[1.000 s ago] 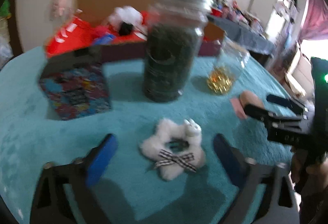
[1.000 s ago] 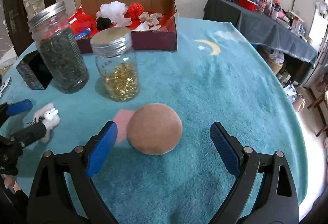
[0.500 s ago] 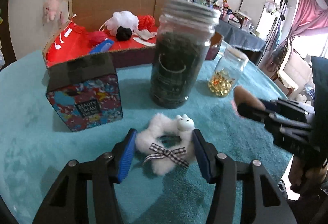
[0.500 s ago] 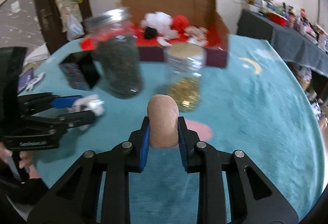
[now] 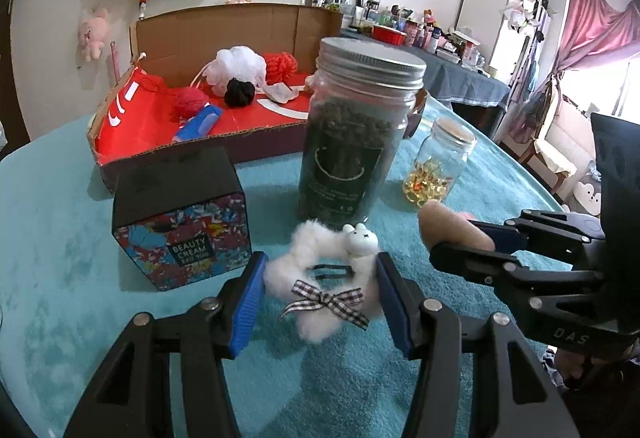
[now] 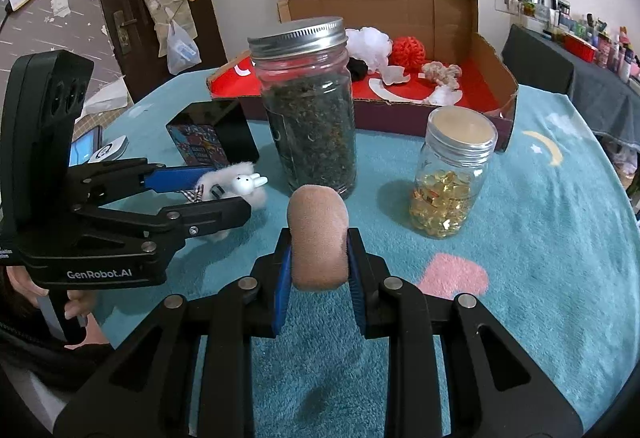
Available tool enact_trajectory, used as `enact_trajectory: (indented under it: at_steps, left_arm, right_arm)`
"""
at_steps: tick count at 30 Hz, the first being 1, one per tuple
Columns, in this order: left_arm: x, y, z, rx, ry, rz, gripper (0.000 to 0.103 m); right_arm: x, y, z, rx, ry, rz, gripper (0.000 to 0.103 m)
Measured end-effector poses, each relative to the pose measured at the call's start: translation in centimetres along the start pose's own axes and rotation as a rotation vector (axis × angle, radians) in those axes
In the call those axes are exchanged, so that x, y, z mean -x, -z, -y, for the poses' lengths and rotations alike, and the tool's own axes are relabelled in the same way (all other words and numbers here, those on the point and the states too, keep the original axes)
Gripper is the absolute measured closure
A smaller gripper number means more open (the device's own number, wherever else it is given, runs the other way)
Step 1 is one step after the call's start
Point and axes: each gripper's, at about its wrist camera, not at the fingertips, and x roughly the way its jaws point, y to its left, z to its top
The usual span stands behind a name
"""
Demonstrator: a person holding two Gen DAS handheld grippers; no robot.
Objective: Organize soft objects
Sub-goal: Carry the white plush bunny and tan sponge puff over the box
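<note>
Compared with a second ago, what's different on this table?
Both grippers closed: the left gripper on the white fluffy bunny scrunchie, the right gripper on the tan powder puff, squeezed and raised. The jars and cardboard box stayed put.

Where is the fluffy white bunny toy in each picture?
Left wrist view: the fluffy white bunny toy sits low in the middle, squeezed between the left gripper fingers.
Right wrist view: the same toy is at the left, in the left gripper's fingers.
Shared landmark: the tall jar of dark leaves stands just behind the toy in both views.
</note>
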Motion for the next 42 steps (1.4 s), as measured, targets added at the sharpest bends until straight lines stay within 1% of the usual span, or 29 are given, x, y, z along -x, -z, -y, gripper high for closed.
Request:
enact_trajectory:
  at_steps: [9,16,25,31,35,38,41,42]
  left_arm:
    - [0.8,0.6,-0.7,0.011,-0.014,0.005,0.046]
    - [2.5,1.7,-3.1,0.052,-0.056,0.003,0.046]
    - [4.5,2.8,-7.0,0.118,-0.158,0.006,0.046]
    - [5.1,2.9,-9.3,0.151,-0.194,0.010,0.046]
    - [5.1,2.6,-10.4,0.145,-0.199,0.024,0.046]
    - [4.8,2.3,-11.1,0.114,-0.201,0.030,0.046]
    - [4.3,1.6,-11.8,0.084,-0.185,0.031,0.046]
    - [4.1,1.4,-12.0,0.070,-0.190,0.030,0.046]
  right_arm:
    - [0.1,0.7,0.8,-0.021,0.010,-0.017,0.079]
    - [0.7,1.4,2.6,-0.050,0.042,-0.033,0.079]
    - [1.7,2.2,6.5,-0.133,0.097,-0.046,0.079]
    - [2.2,2.1,8.8,-0.172,0.132,-0.047,0.079]
    - [2.3,1.9,10.4,-0.196,0.147,-0.053,0.079]
    - [2.2,1.7,11.2,-0.198,0.153,-0.054,0.079]
    - [1.9,1.0,12.1,-0.196,0.140,-0.057,0.079]
    - [1.9,0.7,12.3,-0.192,0.139,-0.057,0.079]
